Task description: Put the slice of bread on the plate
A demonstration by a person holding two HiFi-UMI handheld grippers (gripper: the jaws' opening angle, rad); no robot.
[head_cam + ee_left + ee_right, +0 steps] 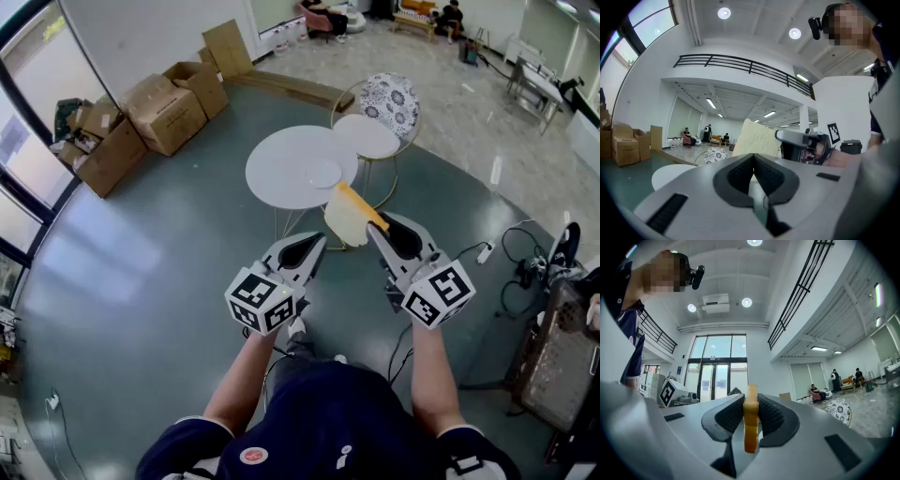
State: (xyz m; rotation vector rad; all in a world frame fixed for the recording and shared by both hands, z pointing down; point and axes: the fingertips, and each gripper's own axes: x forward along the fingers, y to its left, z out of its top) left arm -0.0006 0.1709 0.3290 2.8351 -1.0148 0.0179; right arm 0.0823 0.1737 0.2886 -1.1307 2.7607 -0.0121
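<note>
While the right gripper (375, 228) is pinching the slice of bread (347, 217) by its crust, the slice is hanging on edge in the air, long axis pointing ahead toward the white table (277, 173), where seemingly a plate (322, 173) is lying. The left gripper (317, 242) is sitting closed, empty.

Both tools had light grey shells: left gripper (317, 242), right gripper (380, 228). Black ribbed pads (729, 416) lined the jaws. At the rear of each tool sat a white marker cube (264, 302) with black squares. Behind the cubes: navy short-sleeved shirt (337, 422), pale sleeve trim, round red-and-white badge (253, 457). Black head camera (696, 276).
</note>
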